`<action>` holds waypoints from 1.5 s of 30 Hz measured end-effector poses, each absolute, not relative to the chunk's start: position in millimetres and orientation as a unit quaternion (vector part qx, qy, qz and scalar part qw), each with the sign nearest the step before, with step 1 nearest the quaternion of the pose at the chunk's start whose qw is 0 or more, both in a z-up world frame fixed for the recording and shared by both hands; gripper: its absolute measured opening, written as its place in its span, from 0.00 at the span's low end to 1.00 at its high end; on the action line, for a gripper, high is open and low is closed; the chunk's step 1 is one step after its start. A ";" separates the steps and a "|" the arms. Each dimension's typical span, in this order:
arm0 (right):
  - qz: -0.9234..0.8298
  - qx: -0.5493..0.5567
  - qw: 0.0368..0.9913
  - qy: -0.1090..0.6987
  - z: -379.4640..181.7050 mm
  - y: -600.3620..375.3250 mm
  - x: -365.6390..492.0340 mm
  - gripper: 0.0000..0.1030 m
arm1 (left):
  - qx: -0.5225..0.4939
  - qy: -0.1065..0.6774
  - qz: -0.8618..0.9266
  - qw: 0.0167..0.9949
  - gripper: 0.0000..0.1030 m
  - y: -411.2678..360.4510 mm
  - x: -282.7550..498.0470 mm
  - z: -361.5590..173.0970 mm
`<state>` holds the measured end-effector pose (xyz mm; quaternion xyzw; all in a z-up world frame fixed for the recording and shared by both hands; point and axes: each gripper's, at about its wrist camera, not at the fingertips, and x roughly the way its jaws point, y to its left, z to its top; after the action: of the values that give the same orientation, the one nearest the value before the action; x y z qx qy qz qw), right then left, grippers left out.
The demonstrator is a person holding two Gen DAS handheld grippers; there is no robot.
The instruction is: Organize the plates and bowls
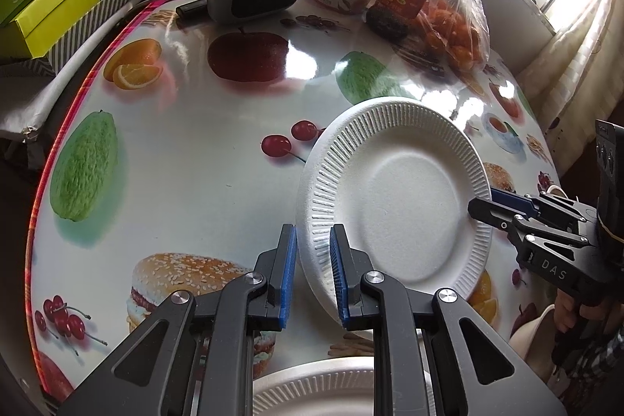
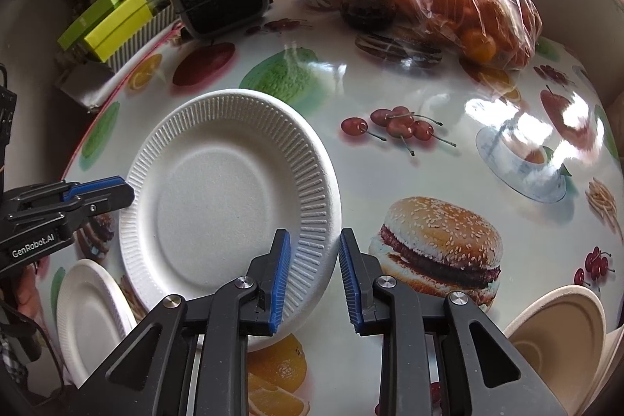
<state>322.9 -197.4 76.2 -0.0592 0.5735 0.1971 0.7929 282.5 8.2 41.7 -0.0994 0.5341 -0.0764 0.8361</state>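
The plate [image 1: 394, 197] sat mid-surface [image 1: 202, 158]. The left hand-held gripper [image 1: 313, 277] straddled its 9 o'clock rim, the right hand-held gripper [image 2: 314, 283] its 3 o'clock rim, both parted.

White paper plate [image 1: 394, 197] with a ribbed rim sits face up near the middle of the table [image 1: 187, 151], its rim between the blue pads of both hand-held grippers, left [image 1: 312, 271] and right [image 2: 314, 279]. A second white plate [image 2: 91, 314] lies flat nearer the table's edge, just beside it. A tan bowl [image 2: 561, 338] is tipped on its side, well apart.
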 end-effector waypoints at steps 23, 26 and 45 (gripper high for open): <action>0.195 -0.040 0.812 0.549 121.1 -206.9 303.9 0.24 | -0.110 0.507 -0.091 0.850 0.18 8.6 265.3 75.5; 0.197 -0.042 0.814 0.544 128.6 -205.1 297.9 0.24 | -0.110 0.501 -0.090 0.854 0.18 10.3 259.5 81.3; 0.227 -0.048 0.819 0.526 159.5 -178.1 241.5 0.24 | -0.111 0.480 -0.073 0.867 0.18 36.8 200.0 100.7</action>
<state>241.5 -178.1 159.5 -0.0476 0.5257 0.2266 0.8185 200.0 36.8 100.7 -0.1109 0.4802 -0.0733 0.8670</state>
